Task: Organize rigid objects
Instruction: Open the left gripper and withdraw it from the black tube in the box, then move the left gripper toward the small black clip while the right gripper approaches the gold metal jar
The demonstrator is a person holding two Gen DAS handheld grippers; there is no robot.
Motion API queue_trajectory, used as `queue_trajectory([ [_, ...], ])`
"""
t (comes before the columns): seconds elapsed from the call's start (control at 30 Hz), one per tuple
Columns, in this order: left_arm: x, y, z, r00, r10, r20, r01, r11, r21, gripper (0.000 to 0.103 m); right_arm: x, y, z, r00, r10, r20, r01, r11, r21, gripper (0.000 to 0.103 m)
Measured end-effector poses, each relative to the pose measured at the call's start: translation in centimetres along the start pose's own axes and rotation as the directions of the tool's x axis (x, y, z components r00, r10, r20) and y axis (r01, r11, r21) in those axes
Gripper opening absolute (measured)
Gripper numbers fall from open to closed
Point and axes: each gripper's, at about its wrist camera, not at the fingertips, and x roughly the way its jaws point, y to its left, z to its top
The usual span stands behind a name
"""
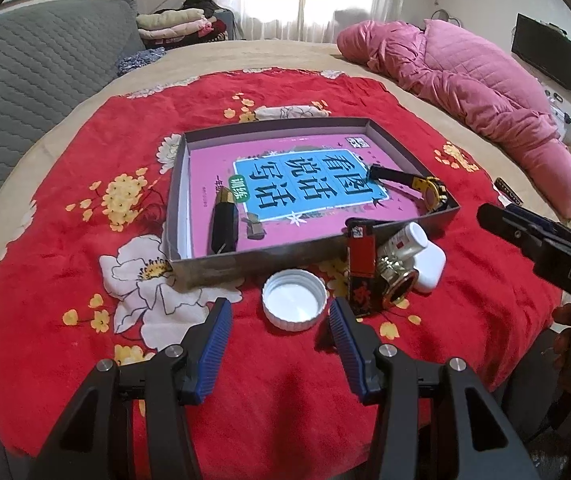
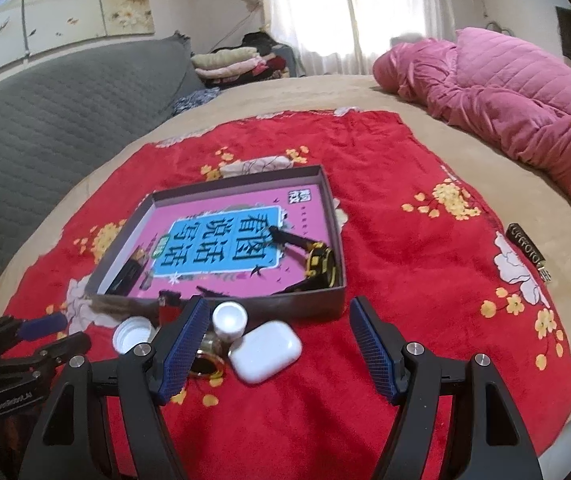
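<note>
Hovering w/ left gripper (image 1: 279, 322) jaws spread, empty, just short of white bottle cap (image 1: 294, 301) by box (image 1: 245, 266) near edge; right gripper (image 2: 279, 344) spread over earbud case (image 2: 265, 351). Straddle cap rim squarely, lower before pinching.

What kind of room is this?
Most likely a bedroom: the work surface is a bed with a pink quilt, folded clothes piled behind, and a curtained window.

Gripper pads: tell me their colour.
Blue, ribbed, on black fingers. The left gripper shows its pads best in the left wrist view.
</note>
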Motion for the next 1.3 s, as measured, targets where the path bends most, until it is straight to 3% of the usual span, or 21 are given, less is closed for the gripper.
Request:
queue_trajectory([
  [0.33, 0.1, -0.6, -0.7, 0.999, -0.024, -0.034, 0.025, 1.0, 0.019, 0.05, 0.3, 1.6, -1.4, 0.998, 0.043, -0.055, -0.046, 0.998, -0.054, 0.074],
  [1.0, 1.8, -1.6, -1.8, 0.987, -0.113, -0.115, 0.116, 0.993, 0.018, 0.05, 1.5, 2.5, -2.7, 0.99, 0.038, -0.137, -0.052, 0.994, -0.097, 0.074],
  [1.3, 3.1, -1.1, -2.0, 0.976, -0.168, -0.136, 0.164, 0.986, -0.043, 0.049, 2.3, 2.5, -3.0, 0.986, 0.044, -0.159, -0.061, 0.993, -0.102, 0.074],
])
